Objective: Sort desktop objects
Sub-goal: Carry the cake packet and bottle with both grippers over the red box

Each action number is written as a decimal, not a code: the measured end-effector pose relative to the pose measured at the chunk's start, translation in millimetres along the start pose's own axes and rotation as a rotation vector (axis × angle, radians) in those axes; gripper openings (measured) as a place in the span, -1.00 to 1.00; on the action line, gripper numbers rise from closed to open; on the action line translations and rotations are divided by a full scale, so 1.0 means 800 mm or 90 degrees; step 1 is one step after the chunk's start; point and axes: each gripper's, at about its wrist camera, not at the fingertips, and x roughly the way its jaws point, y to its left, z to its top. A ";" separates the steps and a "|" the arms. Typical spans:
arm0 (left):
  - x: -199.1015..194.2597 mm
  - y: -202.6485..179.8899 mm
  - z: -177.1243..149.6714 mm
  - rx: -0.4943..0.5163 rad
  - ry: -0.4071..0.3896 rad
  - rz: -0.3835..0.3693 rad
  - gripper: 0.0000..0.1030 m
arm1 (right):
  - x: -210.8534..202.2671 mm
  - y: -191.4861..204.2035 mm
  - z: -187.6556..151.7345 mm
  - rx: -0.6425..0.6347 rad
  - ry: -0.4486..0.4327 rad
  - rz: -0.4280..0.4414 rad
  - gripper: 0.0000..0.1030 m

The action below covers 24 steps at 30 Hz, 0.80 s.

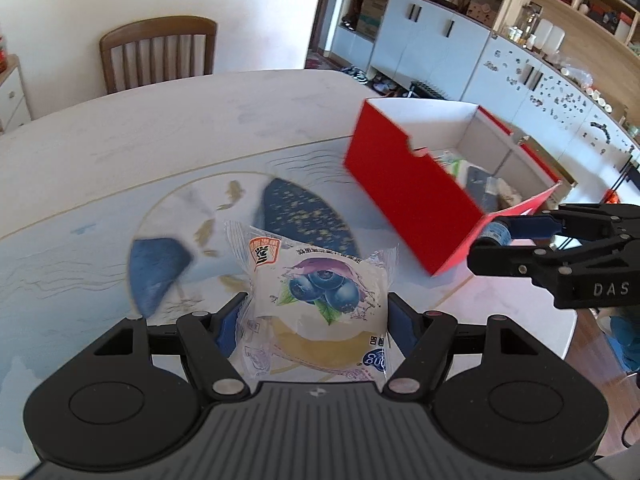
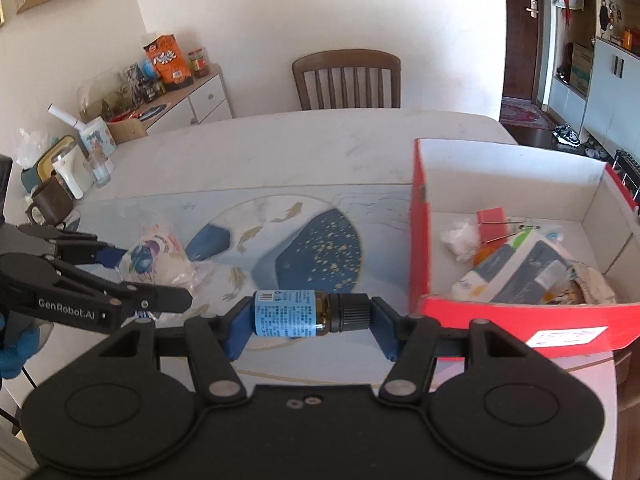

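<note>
Crinkly clear-plastic blueberry pastry packet (image 1: 320, 304) clamped between left tongs (image 1: 316, 320). Small amber glass bottle with ribbed black cap (image 2: 308, 312) pinched lengthwise in right tongs (image 2: 310, 320), near glossy red cardboard box (image 2: 520, 320).

white walls (image 2: 320, 8) | wooden chair (image 2: 346, 78) | pale table (image 1: 160, 120) | cabinet shelving (image 1: 460, 36)

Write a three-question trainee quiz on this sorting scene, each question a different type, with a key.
1. True or false: the left claw grips a blueberry snack packet.
2. The right claw holds: A) a mug B) a small brown bottle C) a red clip
3. Fill in: the red box on the table is ____ (empty / partly filled).

Key: 1 true; 2 B; 3 partly filled.
</note>
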 end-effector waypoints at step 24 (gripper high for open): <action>0.060 -0.157 0.093 0.107 -0.005 -0.067 0.39 | -0.068 -0.173 0.012 0.060 -0.046 -0.073 0.18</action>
